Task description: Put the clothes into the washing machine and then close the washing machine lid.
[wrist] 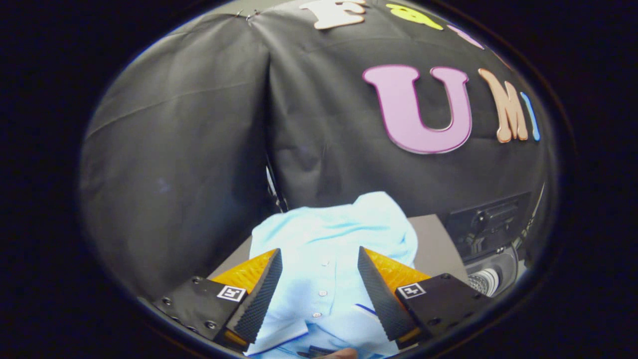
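Tongs (319, 279) spread wide over pale blue shirt (329, 239) on grey table (433, 244), black cloth wall (199, 149) beyond.

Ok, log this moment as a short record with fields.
garment: light blue buttoned shirt, lying on a grey surface
claw: claw open, fingers either side of the shirt's button line, not pressing it
machine: dark washing machine part beyond the shirt, beside the right finger; lid state cannot be told
task stage: shirt not yet gripped

I see a pale blue buttoned shirt (329, 244) lying crumpled on the grey surface; the dark washing machine (491, 234) sits just beside it.
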